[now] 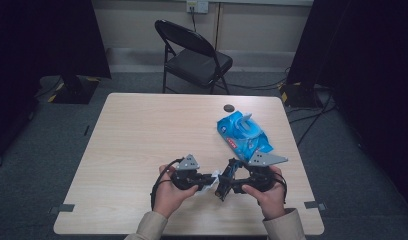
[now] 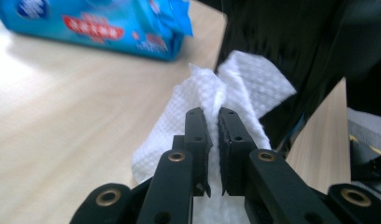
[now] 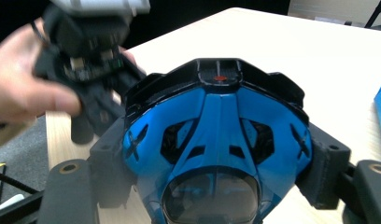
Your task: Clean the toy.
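At the near edge of the table [image 1: 137, 125] in the high view, two hands come in from six o'clock, each with a gripper. The left gripper [image 1: 208, 181] has its jaws pinched tight on a white wipe [image 1: 212, 180]. In the left gripper view the pads press nearly together on a fold of the wipe [image 2: 202, 100], and the rest of the sheet bunches up beyond them toward twelve o'clock, against a glossy black surface.

The right gripper [image 1: 227, 182] sits just to the left one's three o'clock, and its jaws clamp a blue and black toy [image 1: 227, 179]. In the right gripper view the toy [image 3: 216, 135] fills the space between the two pads, gripped on both flanks, with blue panels, black trim and a small red mark at the top. It may be a mask or helmet shape, though the close angle makes that hard to tell. The left hand [image 3: 25, 93] and its gripper show at ten o'clock in that view.

The wipe meets the toy between the two grippers, low over the table.

Farther off, at one o'clock from the hands, lies a blue pack [image 1: 244, 135], with a small dark disc [image 1: 228, 107] near it at the table's far edge. Beyond the table stands a black chair [image 1: 194, 57].
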`<state>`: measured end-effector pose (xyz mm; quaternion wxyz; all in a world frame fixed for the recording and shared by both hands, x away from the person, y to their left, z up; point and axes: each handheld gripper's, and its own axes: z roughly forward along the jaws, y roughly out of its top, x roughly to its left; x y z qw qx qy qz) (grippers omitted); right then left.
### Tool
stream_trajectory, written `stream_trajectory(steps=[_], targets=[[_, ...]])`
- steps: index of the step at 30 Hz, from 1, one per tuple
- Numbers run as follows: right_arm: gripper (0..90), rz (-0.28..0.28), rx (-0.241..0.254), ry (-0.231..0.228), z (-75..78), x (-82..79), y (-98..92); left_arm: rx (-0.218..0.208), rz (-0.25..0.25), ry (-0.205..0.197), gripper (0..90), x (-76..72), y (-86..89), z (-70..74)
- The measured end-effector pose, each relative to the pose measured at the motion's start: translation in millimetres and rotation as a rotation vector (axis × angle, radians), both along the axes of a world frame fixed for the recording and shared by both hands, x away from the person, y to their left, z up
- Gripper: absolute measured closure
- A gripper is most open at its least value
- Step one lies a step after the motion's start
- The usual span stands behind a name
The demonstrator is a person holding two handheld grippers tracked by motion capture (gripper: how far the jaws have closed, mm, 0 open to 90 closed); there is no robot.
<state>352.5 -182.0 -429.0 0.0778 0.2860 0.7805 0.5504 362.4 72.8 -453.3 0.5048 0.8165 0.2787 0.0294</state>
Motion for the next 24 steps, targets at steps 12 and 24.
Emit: stream_trajectory(steps=[12,24], targets=[[25.9,0.004,-0.017,0.01,-5.0,-0.3,3.5,-0.107,0.025,-0.092,83.9,6.7,11.6,57.6],[25.9,0.026,-0.029,0.011,-6.6,-1.8,9.1,-0.152,-0.024,-0.111,83.9,7.2,-13.2,71.4]])
